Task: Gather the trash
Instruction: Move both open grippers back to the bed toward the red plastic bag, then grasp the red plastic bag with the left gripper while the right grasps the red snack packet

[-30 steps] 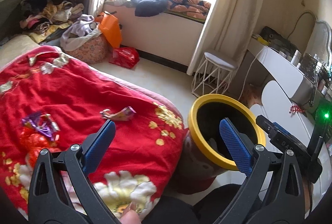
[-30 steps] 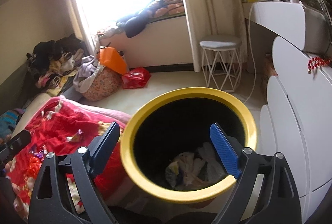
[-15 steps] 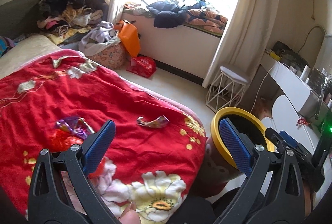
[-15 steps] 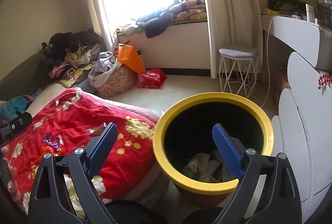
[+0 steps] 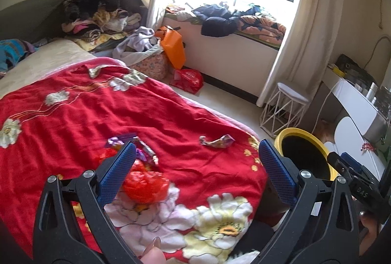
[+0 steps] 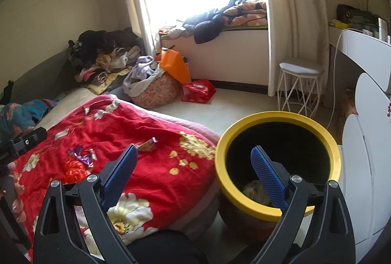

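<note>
Near the middle of the left wrist frame, a crumpled foil wrapper is seen lying on the red blanket, with purple wrappers and a red plastic bit at lower left. Both the left gripper and the right gripper are spread wide and nothing is held. At right, the yellow bin is placed beside the bed. Wrappers look light, thin and crinkly, so a raised fold should be pinched
</note>
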### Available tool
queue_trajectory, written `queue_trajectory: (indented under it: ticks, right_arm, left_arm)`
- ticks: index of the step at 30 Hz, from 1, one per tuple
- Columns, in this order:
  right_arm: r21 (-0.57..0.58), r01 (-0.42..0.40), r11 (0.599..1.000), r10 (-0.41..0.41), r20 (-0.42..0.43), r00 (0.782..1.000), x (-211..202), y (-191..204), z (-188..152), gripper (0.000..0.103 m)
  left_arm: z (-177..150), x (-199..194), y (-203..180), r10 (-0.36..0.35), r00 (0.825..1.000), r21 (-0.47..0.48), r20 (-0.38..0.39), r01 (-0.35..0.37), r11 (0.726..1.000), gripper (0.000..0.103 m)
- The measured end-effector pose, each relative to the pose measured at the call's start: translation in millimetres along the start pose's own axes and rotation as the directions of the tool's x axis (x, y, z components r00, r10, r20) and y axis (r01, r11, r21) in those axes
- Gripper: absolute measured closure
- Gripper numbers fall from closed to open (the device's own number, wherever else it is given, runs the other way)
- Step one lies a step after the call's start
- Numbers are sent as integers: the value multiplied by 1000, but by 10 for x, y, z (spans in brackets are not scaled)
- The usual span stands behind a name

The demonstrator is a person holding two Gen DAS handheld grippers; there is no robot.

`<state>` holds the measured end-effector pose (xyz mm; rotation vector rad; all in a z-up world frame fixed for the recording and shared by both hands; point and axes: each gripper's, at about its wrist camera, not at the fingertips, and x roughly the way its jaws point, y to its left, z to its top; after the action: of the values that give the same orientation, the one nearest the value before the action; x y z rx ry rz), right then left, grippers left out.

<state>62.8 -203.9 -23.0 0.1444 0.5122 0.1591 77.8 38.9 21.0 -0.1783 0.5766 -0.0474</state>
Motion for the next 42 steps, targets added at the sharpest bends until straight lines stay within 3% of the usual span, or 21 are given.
queue_trajectory:
  ticks: [9, 18, 29, 35, 42]
  right_arm:
    - [-35, -93, 995, 92, -29, 995, 91, 304, 1, 12]
    - [-96, -184, 978, 177, -76, 981, 341, 678, -2, 12]
    - [-162, -337, 927, 310, -169, 935, 751, 1188, 1, 12]
    - [-150, -407, 901, 357, -274, 893, 1119, 1412, -41, 29]
    - [-160, -439, 884, 368, -341, 865, 1413, 1611, -132, 41]
  left_arm:
    - [-58, -86, 396, 62, 998, -45, -6, -62, 997, 11]
    - [-171, -83, 886, 162, 986, -131, -46, -166, 977, 11]
    - [-355, 17, 1259, 203, 974, -212, -99, -220, 952, 11]
    - [-450, 122, 1364, 183, 974, -236, -135, -211, 949, 11]
    - [-542, 240, 1336, 141, 976, -234, -168, -178, 956, 27]
